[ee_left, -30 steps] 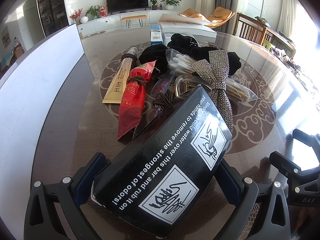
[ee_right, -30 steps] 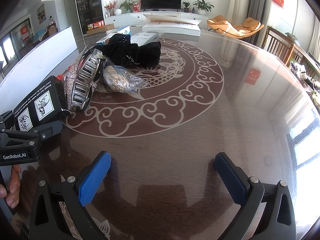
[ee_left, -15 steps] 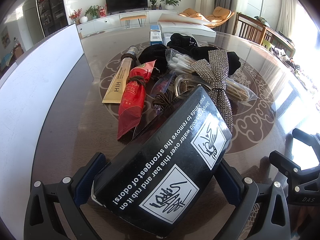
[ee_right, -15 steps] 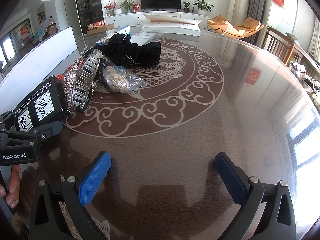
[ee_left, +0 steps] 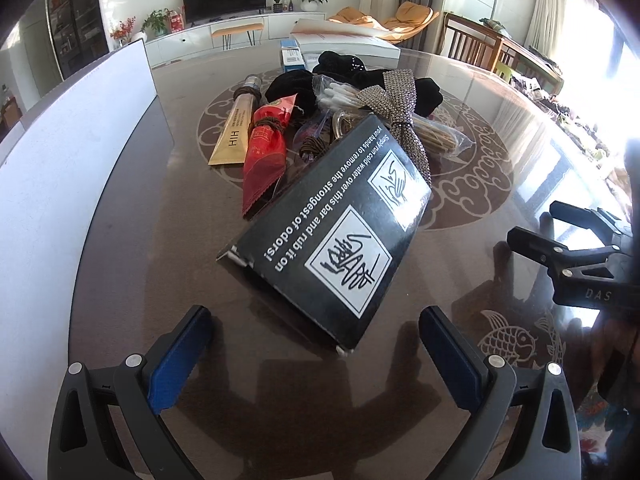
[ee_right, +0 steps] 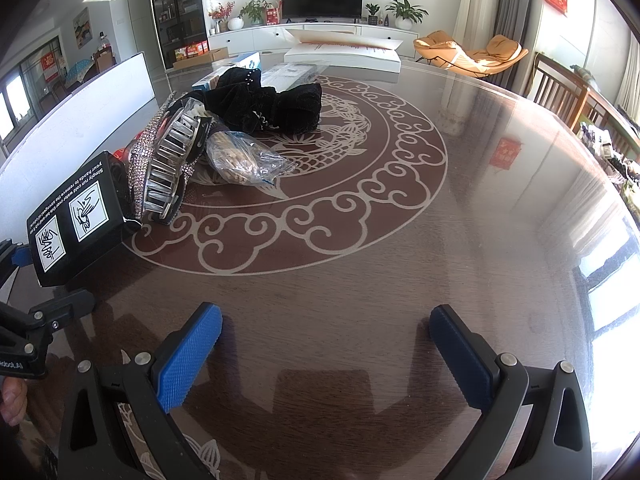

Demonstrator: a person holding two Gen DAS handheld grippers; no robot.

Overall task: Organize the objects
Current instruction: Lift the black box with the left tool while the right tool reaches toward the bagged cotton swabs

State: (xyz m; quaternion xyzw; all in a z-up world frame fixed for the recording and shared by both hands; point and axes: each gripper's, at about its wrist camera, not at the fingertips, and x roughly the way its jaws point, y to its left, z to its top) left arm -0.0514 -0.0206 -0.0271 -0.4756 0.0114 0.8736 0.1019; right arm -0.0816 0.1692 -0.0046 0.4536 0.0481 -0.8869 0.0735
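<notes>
Black box (ee_left: pixel 332 236) lay tilted on the counter (ee_left: pixel 132 264), far edge propped on the clutter pile, just ahead of the left hand-held gripper (ee_left: pixel 316 356), whose jaws stood wide apart and empty. Right hand-held gripper (ee_right: pixel 326 348) likewise gaped, holding nothing, over bare counter. Risk judged: the propped box could slide off, or a regrasp could drag the rhinestone band (ee_left: pixel 404 120) with it.

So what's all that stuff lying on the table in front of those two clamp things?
black box: 1, black with white print, nearest the left clamp
red sachet: 1, red, behind the box
tube: 1, gold, left of the sachet
rhinestone bow: 1, silver, over the pile
cotton swab bag: 1, clear
stick bag: 1, clear
black fabric: heap, centre
table: 1, dark brown
left gripper: open
right gripper: open
</notes>
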